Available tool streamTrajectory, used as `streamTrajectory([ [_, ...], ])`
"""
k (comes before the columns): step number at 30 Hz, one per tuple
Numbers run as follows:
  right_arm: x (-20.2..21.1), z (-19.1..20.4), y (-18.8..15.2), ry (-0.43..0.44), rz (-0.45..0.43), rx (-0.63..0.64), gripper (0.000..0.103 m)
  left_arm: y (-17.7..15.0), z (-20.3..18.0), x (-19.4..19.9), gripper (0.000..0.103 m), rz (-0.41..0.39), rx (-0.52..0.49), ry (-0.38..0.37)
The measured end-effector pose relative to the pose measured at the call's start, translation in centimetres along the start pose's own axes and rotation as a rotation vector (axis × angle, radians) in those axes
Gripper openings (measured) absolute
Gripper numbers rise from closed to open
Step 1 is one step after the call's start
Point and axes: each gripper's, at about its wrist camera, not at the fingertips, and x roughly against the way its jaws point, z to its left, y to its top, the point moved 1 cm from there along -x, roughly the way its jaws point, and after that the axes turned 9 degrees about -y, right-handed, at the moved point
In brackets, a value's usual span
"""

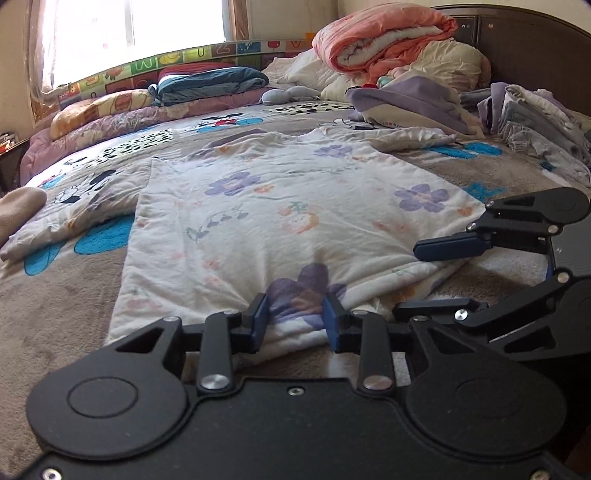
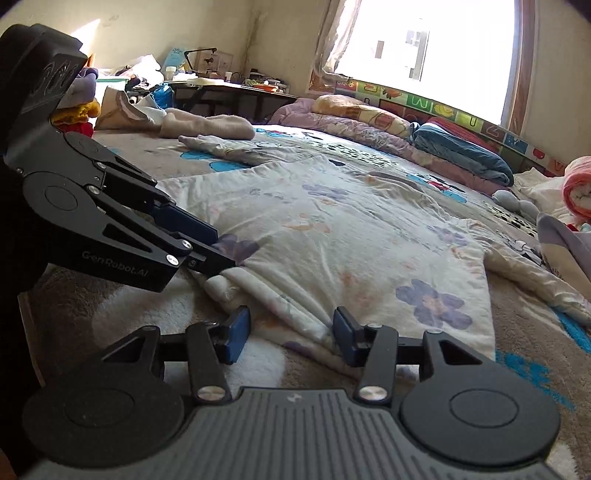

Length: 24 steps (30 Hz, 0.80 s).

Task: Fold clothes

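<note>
A white garment with purple flowers [image 1: 277, 206] [image 2: 351, 229] lies spread flat on the bed, sleeves out to both sides. Its near hem is doubled over. My left gripper [image 1: 296, 321] [image 2: 225, 251] is at the hem's left part. The jaws stand a little apart and open, with a purple-flower fold of the hem between the blue pads. My right gripper [image 2: 291, 336] [image 1: 406, 277] is at the hem's right corner, open wider. The cloth edge lies between its pads, and a gap shows at the left pad [image 2: 236, 336].
The cartoon-print bedspread [image 1: 55, 302] covers the bed. A rolled orange quilt [image 1: 384, 33] and pillows sit at the dark headboard [image 1: 517, 37]. Loose clothes [image 1: 535, 118] lie at the right, and a folded blue blanket [image 1: 210, 83] lies under the window. A cluttered desk [image 2: 229, 88] stands beyond the bed.
</note>
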Motion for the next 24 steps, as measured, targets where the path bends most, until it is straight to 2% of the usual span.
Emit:
streamTrajectory([
  [2,0.8,-0.2,0.2,0.001,-0.020,0.001,0.050,0.8,0.6,1.6,0.030,-0.042,0.053,-0.008],
  [4,1.8,-0.5,0.4,-0.001,-0.058,-0.009,0.051,1.3,1.5,3.6,0.030,-0.131,0.097,0.053],
  [6,2.7,-0.8,0.8,-0.021,-0.136,-0.035,0.051,1.2,3.2,4.6,0.031,-0.173,0.167,0.128],
  [7,3.0,-0.8,1.0,-0.036,-0.183,-0.043,0.051,0.9,4.1,4.4,0.031,-0.163,0.218,0.146],
  [9,3.0,-0.5,1.5,-0.039,-0.248,-0.044,0.051,-0.1,5.5,3.1,0.031,-0.084,0.302,0.140],
  [10,2.5,-0.2,1.6,-0.013,-0.235,-0.039,0.051,-0.5,5.6,2.5,0.033,-0.059,0.301,0.145],
  [12,0.6,0.4,1.4,0.076,-0.133,-0.026,0.051,-0.7,5.4,1.9,0.035,-0.033,0.286,0.154],
  [13,-0.2,0.7,1.2,0.110,-0.089,-0.023,0.057,-0.5,5.2,1.8,0.037,-0.028,0.275,0.158],
  [16,-1.0,0.7,1.0,0.145,-0.019,-0.038,0.057,-0.1,4.8,2.0,0.039,-0.033,0.265,0.170],
  [20,1.2,-1.4,1.9,0.178,-0.041,-0.164,0.057,1.7,3.7,2.1,0.039,-0.050,0.226,0.169],
  [24,1.7,-4.4,1.9,0.159,-0.072,-0.294,0.057,5.0,2.8,1.3,0.037,-0.050,0.196,0.140],
])
